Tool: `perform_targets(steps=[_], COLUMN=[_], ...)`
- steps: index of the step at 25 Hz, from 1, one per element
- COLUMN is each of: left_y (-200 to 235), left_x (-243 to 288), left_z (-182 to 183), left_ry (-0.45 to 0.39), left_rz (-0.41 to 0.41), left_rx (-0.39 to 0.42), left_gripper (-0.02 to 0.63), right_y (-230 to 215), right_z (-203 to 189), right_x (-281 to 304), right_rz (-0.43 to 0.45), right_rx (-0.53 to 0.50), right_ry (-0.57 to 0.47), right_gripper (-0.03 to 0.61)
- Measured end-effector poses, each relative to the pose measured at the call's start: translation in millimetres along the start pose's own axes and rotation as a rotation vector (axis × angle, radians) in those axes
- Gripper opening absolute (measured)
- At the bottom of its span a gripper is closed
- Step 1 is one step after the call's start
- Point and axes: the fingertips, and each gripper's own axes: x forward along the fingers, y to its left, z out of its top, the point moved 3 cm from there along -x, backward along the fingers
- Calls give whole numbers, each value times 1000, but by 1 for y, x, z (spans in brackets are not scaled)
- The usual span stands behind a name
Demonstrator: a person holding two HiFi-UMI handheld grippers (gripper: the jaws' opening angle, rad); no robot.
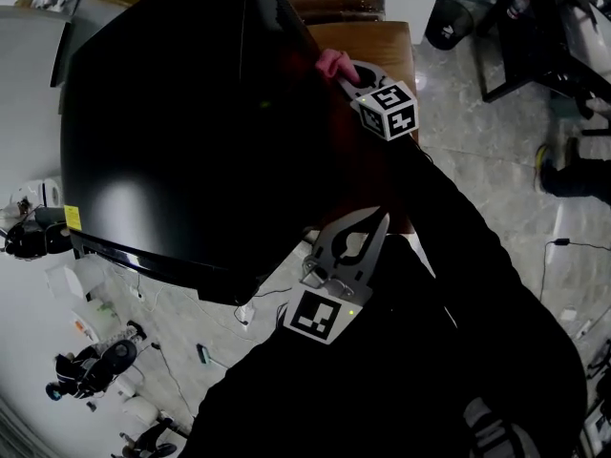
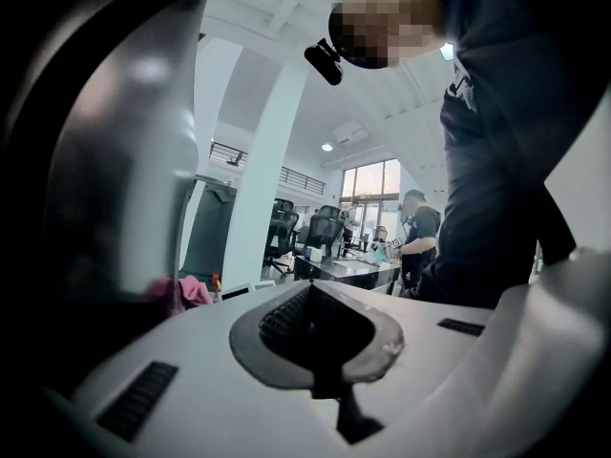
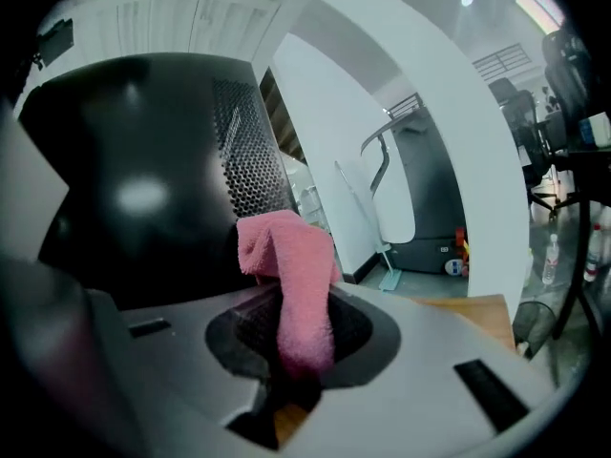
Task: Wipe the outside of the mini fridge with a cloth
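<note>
The black mini fridge (image 1: 191, 132) fills the head view's left and middle. My right gripper (image 1: 346, 72) is at its far right edge, shut on a pink cloth (image 1: 330, 62) that lies against the fridge. In the right gripper view the cloth (image 3: 289, 275) stands up out of the shut jaws (image 3: 296, 327), beside the fridge's glossy side (image 3: 143, 179) and its perforated grille (image 3: 248, 151). My left gripper (image 1: 380, 222) hangs lower by the fridge's right side, shut and empty. From its own view (image 2: 310, 299) the fridge wall (image 2: 115, 160) and a bit of the cloth (image 2: 181, 294) show at left.
The fridge stands on a wooden table (image 1: 387, 41). Tiled floor with cables (image 1: 554, 246) lies to the right, and dark chair legs (image 1: 520, 46) stand at the top right. Beyond the left gripper are a white pillar (image 2: 258, 198), office desks and a standing person (image 2: 420, 237).
</note>
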Motion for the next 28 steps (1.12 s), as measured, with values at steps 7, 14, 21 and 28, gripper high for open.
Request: perform_targets(steps=[7, 14, 21, 28], left_y=[0, -10, 36, 62], left_x=[-82, -178, -329, -394], left_z=[5, -4, -1, -5], left_ry=[14, -31, -98, -160], left_rz=[-46, -86, -28, -5], left_rx=[43, 47, 59, 93], left_gripper=[6, 6, 6, 6], right_y=[73, 188, 358, 456], right_z=[29, 32, 13, -1], right_x=[-93, -201, -243, -253], right_rz=[-27, -89, -211, -242], right_rx=[-128, -183, -199, -259], right_ry=[-46, -61, -76, -58], right_gripper=[78, 78, 78, 79])
